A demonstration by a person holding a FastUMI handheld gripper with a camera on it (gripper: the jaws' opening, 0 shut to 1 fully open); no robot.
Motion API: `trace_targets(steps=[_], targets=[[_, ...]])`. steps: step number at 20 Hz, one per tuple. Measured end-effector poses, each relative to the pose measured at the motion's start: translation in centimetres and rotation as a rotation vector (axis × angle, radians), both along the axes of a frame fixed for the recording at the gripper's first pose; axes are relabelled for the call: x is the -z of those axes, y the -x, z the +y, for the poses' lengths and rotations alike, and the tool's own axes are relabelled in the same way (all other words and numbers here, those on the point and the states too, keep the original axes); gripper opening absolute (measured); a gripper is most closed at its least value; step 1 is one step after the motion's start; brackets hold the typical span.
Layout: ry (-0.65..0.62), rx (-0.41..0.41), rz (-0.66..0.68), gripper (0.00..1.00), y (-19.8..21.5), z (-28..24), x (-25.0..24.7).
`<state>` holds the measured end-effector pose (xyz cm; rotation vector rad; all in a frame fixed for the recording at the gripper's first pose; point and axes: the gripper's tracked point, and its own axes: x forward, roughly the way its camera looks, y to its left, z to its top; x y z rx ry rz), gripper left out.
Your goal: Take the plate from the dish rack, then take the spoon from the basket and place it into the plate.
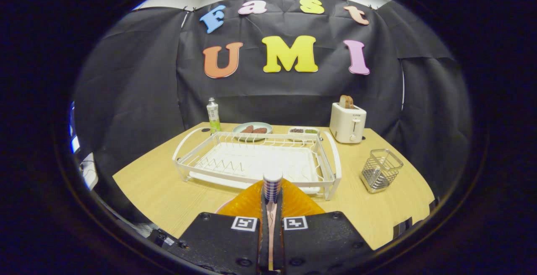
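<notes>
The gripper [272,201] grasps a spoon [272,186] between its closed fingers, each of which carries a square black-and-white coded marker; the spoon's handle, patterned in a blue-and-white check, stands upright just past the fingertips. Directly beneath the fingers lies the plate [251,201], a ribbed, translucent orange dish on the pale wood-grain table [159,191], just in front of the dish rack [256,162]. The rack is white coated wire with curved end handles and a flat white drip tray under it. To its right, well apart, a wire-mesh basket [381,169] of shiny metal sits slightly tilted. Beyond the rack stand a slim bottle [213,115] with a green-and-white label too small to read, a round grey-green dish [252,128] holding dark reddish pieces, and a small divided tray [303,131]. At the far right corner a cream toaster [347,122] holds a slice of bread [346,101]; small lettering on its face cannot be read. Black cloth drapes the booth behind the table.
</notes>
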<state>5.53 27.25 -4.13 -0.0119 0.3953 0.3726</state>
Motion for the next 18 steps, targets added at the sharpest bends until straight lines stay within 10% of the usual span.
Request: trace_targets(steps=[12, 18], targets=[[-0.046, -0.052, 0.049, 0.19, 0.2, 1.1, 0.8], [-0.01, 0.017, -0.089, 0.84, -0.6, -1.4, -2.3]])
